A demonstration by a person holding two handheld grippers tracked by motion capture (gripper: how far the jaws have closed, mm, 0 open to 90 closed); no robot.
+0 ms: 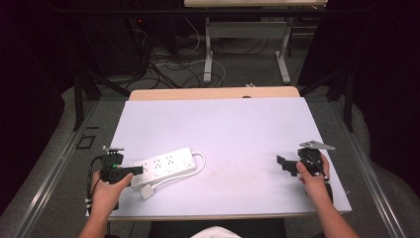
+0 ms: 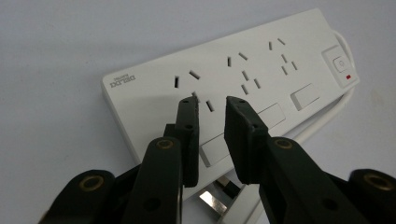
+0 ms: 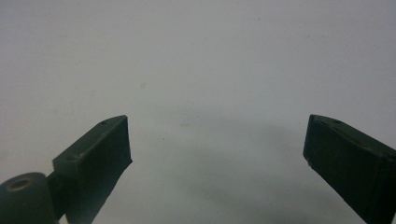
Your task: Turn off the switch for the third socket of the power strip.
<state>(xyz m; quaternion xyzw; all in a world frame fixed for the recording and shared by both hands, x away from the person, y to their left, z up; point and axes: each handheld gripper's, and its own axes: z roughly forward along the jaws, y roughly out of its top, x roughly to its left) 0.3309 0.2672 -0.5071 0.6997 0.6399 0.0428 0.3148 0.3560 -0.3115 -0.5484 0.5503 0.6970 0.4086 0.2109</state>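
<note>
While the white table [image 1: 233, 129] lies bare across its middle and far half, everything on it sits along the near edge, leaving wide open room between the two hands. A white power strip [image 1: 161, 165] lies flat near the near-left corner, its long side slanting away to the right, its white cable [image 1: 198, 168] looping round the right end and back beneath it to a plug [image 1: 147, 191] close to the table's near edge. The left gripper [image 1: 134, 170] reaches in from the left at the strip's left end; in the left gripper view its jaws stand over the nearest socket [image 2: 194, 81], drawn close with a narrow gap between them, pinching nothing. The right gripper [image 1: 286, 165] hovers near the right edge, well apart from the strip, its jaws spread wide over bare table.
</note>
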